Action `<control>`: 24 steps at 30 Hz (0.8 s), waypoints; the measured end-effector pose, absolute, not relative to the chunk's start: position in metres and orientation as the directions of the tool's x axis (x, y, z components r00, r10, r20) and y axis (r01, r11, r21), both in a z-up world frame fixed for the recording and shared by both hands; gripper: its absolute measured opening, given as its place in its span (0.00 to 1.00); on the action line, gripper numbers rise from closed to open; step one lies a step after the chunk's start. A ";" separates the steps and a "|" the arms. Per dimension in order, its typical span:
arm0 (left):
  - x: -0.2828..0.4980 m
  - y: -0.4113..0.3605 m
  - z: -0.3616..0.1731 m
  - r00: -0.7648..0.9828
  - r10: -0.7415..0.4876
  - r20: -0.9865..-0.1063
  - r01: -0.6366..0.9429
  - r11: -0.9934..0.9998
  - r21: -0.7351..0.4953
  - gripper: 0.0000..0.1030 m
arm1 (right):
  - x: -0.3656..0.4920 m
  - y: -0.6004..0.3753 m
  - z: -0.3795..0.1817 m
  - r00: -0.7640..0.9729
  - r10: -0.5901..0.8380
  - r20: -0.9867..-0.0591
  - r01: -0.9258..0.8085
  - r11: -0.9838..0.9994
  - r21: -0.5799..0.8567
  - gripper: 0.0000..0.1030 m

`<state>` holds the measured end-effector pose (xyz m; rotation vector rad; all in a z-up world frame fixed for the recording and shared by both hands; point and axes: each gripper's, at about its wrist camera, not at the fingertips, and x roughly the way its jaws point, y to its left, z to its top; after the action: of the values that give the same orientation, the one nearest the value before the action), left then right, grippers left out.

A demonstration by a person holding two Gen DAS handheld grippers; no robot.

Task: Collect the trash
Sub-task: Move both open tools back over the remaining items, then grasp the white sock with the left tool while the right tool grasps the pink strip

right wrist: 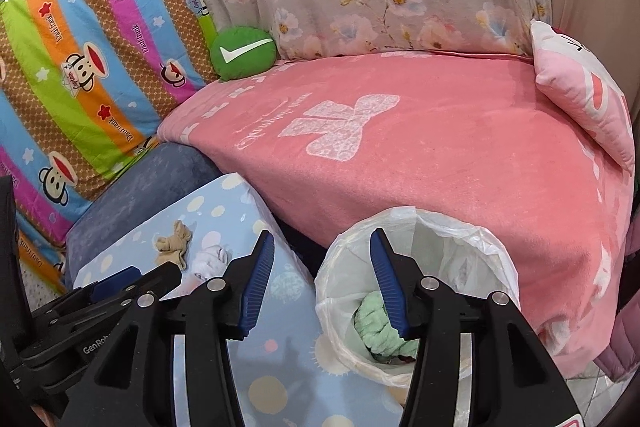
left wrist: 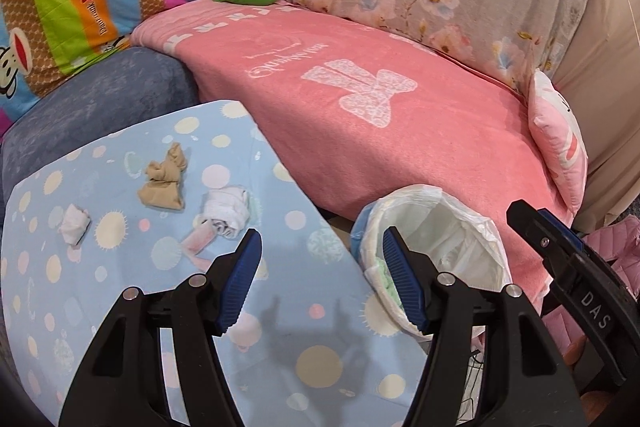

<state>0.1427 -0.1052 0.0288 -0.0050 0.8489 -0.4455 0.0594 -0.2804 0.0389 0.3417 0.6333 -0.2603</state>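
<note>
From the left wrist camera we see our left gripper with its blue pads spread apart and nothing between them, hovering over the pale blue dotted cloth. On that cloth lie three bits of trash: a tan crumpled wad, a small white wad near the left edge, and a larger white crumpled bundle just beyond the left finger. Something pink pokes out from beneath that bundle; we cannot tell what it is. To the right stands the bin with a white plastic liner, its lower rim hidden behind our right-hand finger. A green scrap shows at the rim, mostly covered. The right gripper cuts in from the right edge; only one side shows here, so its opening cannot be read from this view. Behind lies a pink blanket.

From the right wrist camera our right gripper is also spread wide and empty, poised above the bin's rim. Inside we make out a green ribbed wad, partly hidden by the right finger. The left gripper enters from the lower left, hiding part of the cloth. The tan wad and white bundle remain visible; the small white wad is out of sight.
</note>
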 end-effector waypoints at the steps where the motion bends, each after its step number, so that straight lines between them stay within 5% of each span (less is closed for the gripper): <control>1: 0.144 -0.100 0.028 0.576 -0.378 -0.725 0.369 0.911 -0.181 0.58 | 0.061 -0.276 0.038 0.776 -0.128 -0.618 0.333 0.915 0.228 0.48; 12: 0.158 -0.039 0.009 0.593 -0.308 -0.744 0.262 0.948 -0.184 0.59 | 0.083 -0.217 0.018 0.749 -0.058 -0.660 0.250 0.947 0.201 0.53; 15: 0.164 -0.014 0.001 0.601 -0.273 -0.751 0.204 0.961 -0.186 0.68 | 0.092 -0.197 0.010 0.736 -0.034 -0.676 0.224 0.955 0.196 0.53; 24: 0.182 0.062 -0.026 0.610 -0.157 -0.777 0.058 0.986 -0.154 0.70 | 0.124 -0.142 -0.027 0.679 0.035 -0.734 0.152 0.971 0.187 0.53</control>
<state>0.1818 0.0621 -0.0257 -0.1173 0.9068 -0.1244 0.1236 -0.1425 -0.0270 0.2413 0.8243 -0.0666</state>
